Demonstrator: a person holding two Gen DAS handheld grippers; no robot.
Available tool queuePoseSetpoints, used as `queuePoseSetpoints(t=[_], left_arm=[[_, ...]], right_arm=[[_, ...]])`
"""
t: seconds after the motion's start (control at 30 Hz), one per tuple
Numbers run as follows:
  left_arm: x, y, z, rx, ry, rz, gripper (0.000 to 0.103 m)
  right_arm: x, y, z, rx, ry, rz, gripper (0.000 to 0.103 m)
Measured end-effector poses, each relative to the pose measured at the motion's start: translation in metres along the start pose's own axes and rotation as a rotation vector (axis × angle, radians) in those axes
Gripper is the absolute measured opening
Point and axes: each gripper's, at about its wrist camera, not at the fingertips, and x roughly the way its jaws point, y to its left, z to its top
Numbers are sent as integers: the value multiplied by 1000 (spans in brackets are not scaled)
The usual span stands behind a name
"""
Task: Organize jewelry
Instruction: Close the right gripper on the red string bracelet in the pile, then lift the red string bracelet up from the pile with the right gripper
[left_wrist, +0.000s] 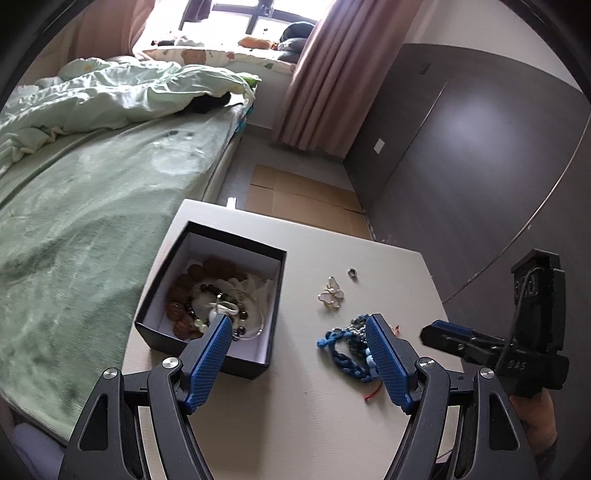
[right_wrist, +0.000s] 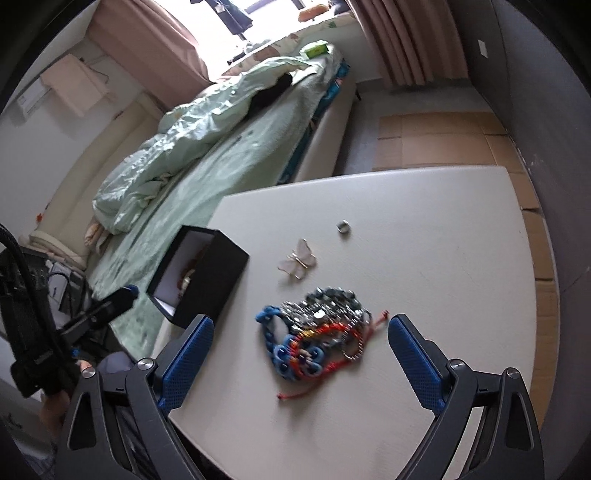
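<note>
A black box with a white lining (left_wrist: 275, 266) stands on the white table (left_wrist: 280, 424) and holds several bead bracelets (left_wrist: 207, 295). It also shows in the right wrist view (right_wrist: 210, 280). A tangled pile of blue, red and silver bracelets (right_wrist: 317, 332) lies to its right, also in the left wrist view (left_wrist: 351, 347). A butterfly brooch (left_wrist: 331, 292) (right_wrist: 298, 260) and a small ring (left_wrist: 352, 273) (right_wrist: 344, 226) lie beyond. My left gripper (left_wrist: 299, 325) is open, its left finger over the box. My right gripper (right_wrist: 299, 325) is open and empty, just short of the pile.
A bed with green sheets and a rumpled duvet (left_wrist: 92, 155) runs along the table's left side. Cardboard sheets (left_wrist: 295, 195) lie on the floor beyond the table. A dark wardrobe (left_wrist: 461, 155) stands at the right. Pink curtains (left_wrist: 325, 74) hang by the window.
</note>
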Motion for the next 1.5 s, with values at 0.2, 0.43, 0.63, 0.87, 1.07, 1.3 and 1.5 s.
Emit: queuePoseSetpoints(t=[0.2, 0.43, 0.63, 0.87, 1.07, 1.3, 1.5], left_arm=[[-3, 0, -8, -24, -13, 10, 76], [-4, 1, -16, -40, -6, 10, 76], [-7, 4, -17, -48, -8, 12, 76], [-6, 5, -18, -53, -7, 11, 76], [-3, -5, -19, -31, 1, -3, 76], [10, -25, -21, 13, 19, -31, 75], [30, -42, -25, 43, 55, -65, 68]], right_arm=[[7, 1, -9, -31, 44, 15, 60], [28, 14, -17, -64, 106, 19, 25], [42, 17, -19, -58, 135, 1, 13], [38, 9, -20, -47, 124, 7, 8], [21, 5, -18, -42, 69, 22, 8], [-14, -11, -13, 13, -31, 57, 8], [-38, -22, -10, 48, -104, 84, 8]])
